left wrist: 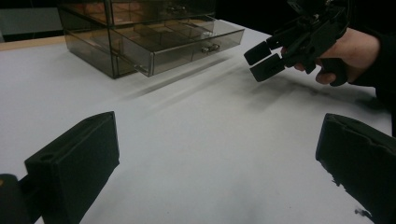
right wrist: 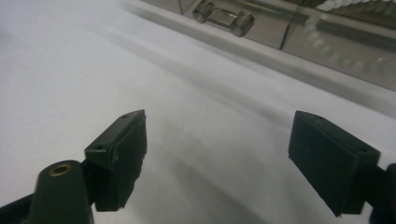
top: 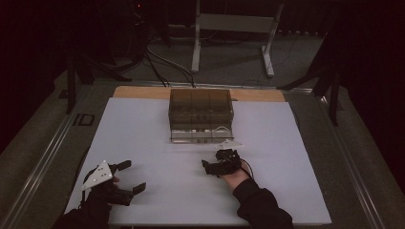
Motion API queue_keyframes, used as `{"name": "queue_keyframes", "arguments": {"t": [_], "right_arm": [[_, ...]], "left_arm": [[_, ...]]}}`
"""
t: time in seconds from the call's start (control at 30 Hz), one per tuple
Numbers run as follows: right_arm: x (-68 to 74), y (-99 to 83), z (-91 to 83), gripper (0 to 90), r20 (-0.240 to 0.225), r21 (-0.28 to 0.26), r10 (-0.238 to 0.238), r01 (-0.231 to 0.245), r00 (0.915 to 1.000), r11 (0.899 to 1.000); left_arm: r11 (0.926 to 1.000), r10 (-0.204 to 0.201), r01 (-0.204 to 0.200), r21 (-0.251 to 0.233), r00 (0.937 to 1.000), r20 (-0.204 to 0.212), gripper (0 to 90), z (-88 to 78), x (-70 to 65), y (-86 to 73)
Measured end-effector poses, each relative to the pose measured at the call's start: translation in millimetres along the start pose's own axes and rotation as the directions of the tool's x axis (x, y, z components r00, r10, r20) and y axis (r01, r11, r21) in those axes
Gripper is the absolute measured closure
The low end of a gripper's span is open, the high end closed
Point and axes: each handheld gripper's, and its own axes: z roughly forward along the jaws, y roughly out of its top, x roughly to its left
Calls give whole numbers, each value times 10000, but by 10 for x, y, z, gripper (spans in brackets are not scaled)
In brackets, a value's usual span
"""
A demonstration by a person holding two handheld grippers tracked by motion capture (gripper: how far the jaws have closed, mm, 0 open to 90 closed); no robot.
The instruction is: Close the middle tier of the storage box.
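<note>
Right now my right gripper (top: 208,167) hovers low over the white tabletop (top: 157,129), jaws parted with nothing between them; no pad touches anything. Just ahead of it stands the smoky clear drawer box (top: 200,109), its bottom drawer (left wrist: 196,46) pulled out toward me. In the right gripper view the drawer's clear handle (right wrist: 224,17) sits ahead and a little left of the gap between the jaws, near but apart from them. Bare tabletop lies between the jaws and the drawer front, so nothing blocks that short stretch.

My left gripper (top: 130,176) rests near my edge of the tabletop, well off to the left of the right one, jaws spread wide and empty. From its own view the right gripper (left wrist: 261,59) and the hand (left wrist: 348,53) carrying it show ahead to the right, with the box ahead to the left. Open white surface runs between the two grippers.

Beyond the box a strip of bare wood (top: 143,92) shows at the tabletop's far edge, then floor with cables (top: 162,62) and a stand's white legs (top: 267,52). I can read no label or writing on the box; the light is dim.
</note>
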Motion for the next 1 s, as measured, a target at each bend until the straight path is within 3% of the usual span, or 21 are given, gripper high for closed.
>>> {"name": "queue_keyframes", "arguments": {"t": [0.43,0.77,1.0], "right_arm": [[-4,27,-32,344,-208,-61,-68,66,9998,10000],[14,33,-43,468,123,-204,-240,242,9996,9995],[34,36,-48,609,315,-267,-350,358,9989,9990]], "left_arm": [[10000,-28,28,-18,10000,-3,10,-3,4,-1],[10000,-30,30,-7,10000,13,10,-1,4,-2],[10000,-33,33,-6,10000,8,10,-1,4,-3]]}}
